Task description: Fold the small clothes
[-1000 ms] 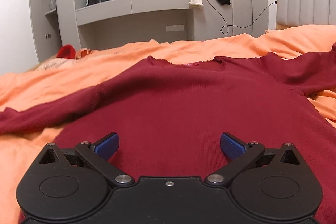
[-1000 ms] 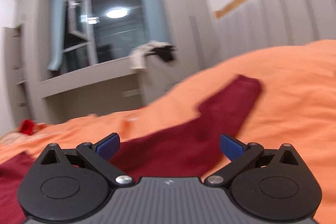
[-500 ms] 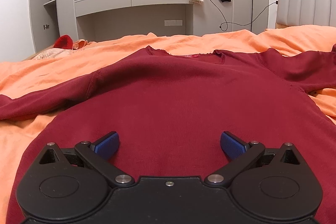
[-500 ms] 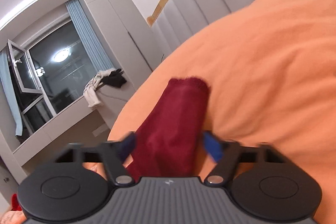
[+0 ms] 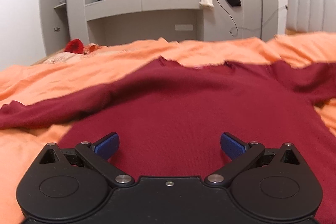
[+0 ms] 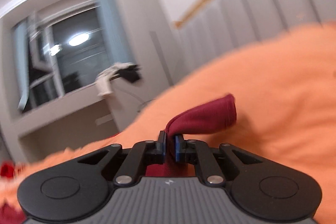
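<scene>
Garment: dark red sweater (image 5: 189,110) lies spread flat on the orange bedsheet (image 5: 63,77), neckline away from the camera.
Left gripper (image 5: 169,145): jaws spread wide, hovering over the sweater's lower body, gripping nothing.
Right gripper (image 6: 169,145): jaws clamped on the sleeve (image 6: 205,117).
Sleeve: cuff end projects beyond the pads, over the bedsheet.
</scene>
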